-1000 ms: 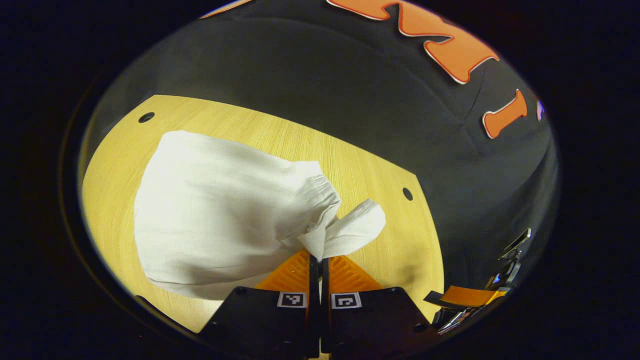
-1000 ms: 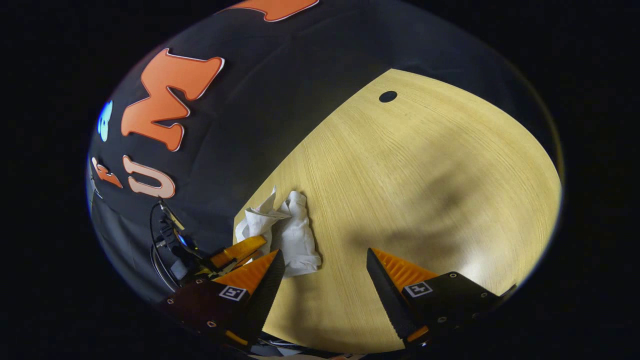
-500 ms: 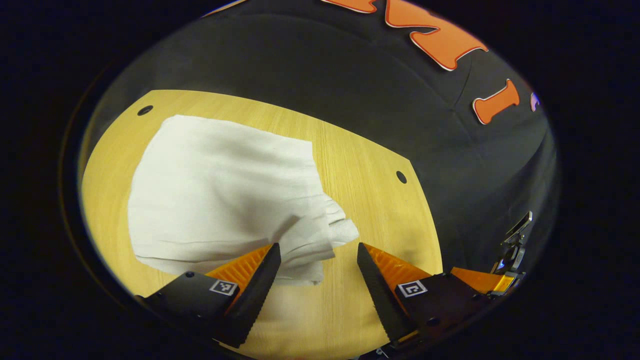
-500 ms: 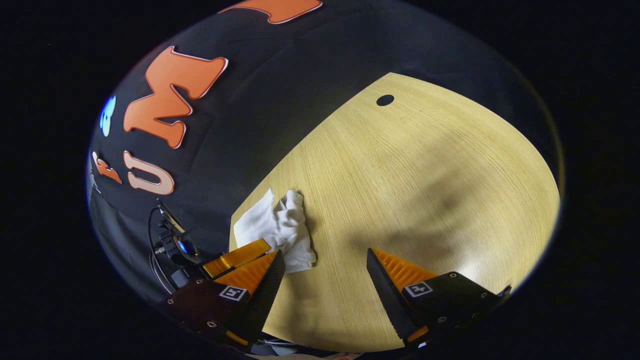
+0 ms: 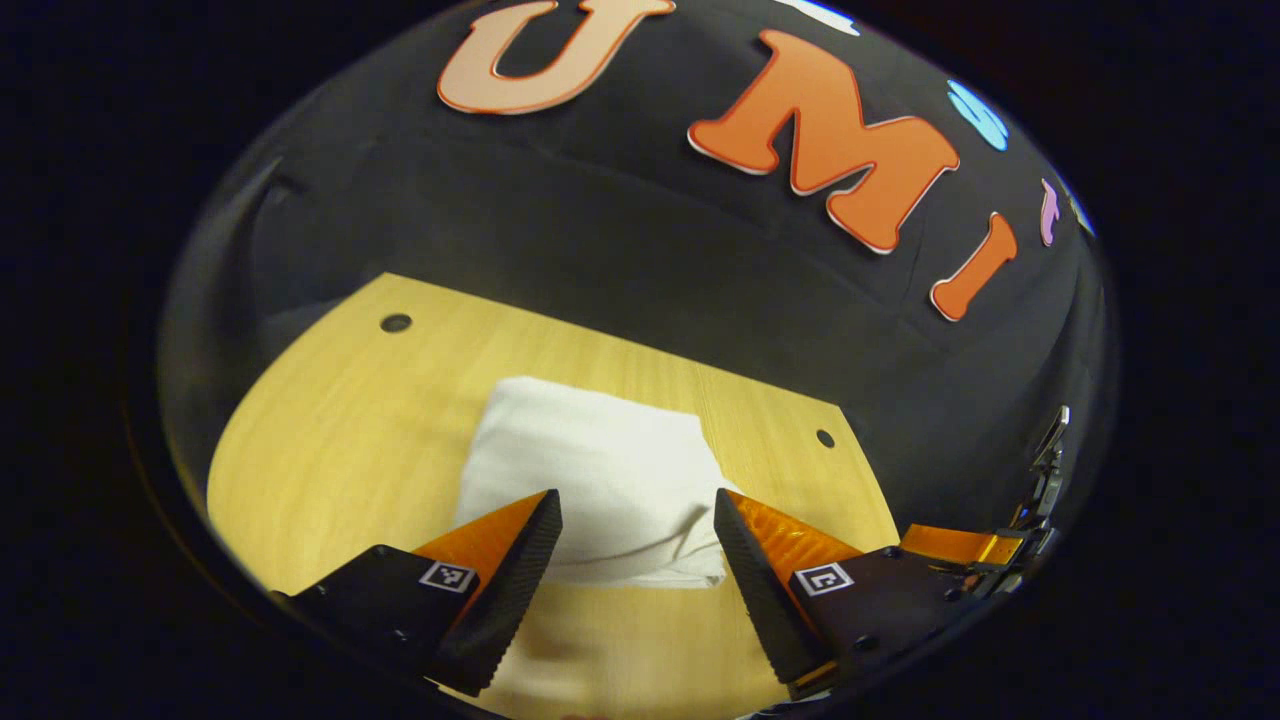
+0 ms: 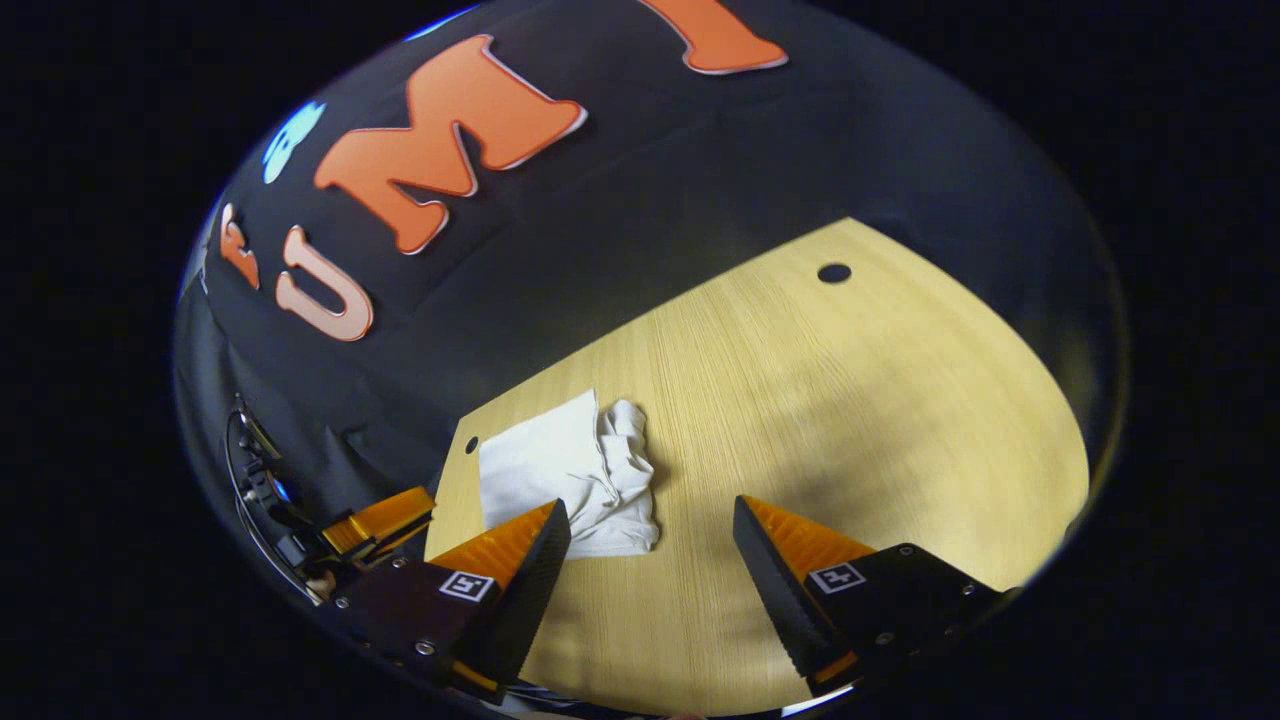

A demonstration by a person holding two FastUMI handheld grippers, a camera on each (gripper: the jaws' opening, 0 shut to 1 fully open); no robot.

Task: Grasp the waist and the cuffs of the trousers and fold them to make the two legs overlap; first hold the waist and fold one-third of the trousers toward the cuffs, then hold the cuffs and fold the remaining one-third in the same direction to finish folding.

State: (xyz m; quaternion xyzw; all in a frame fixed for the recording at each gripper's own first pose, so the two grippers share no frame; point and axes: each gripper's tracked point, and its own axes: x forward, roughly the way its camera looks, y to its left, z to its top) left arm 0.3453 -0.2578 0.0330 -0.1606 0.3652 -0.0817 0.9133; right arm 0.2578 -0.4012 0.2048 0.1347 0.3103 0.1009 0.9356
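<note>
Trousers [image 5: 600, 480] released, left gripper [image 5: 637, 545] drawn back | both jaws parted, empty | folding judged complete | withdrawal remains

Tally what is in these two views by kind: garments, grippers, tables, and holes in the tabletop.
Trousers: 1, white, folded flat on the table
Grippers: 2, left gripper and right gripper, both open above the table
Table: 1, light wood
Holes in the tabletop: 3
Total: 7

trousers [image 5: 600, 480]: white, folded into a compact rectangle
pose: flat on the table
place: just beyond the left fingers [image 5: 520, 550], untouched
</note>
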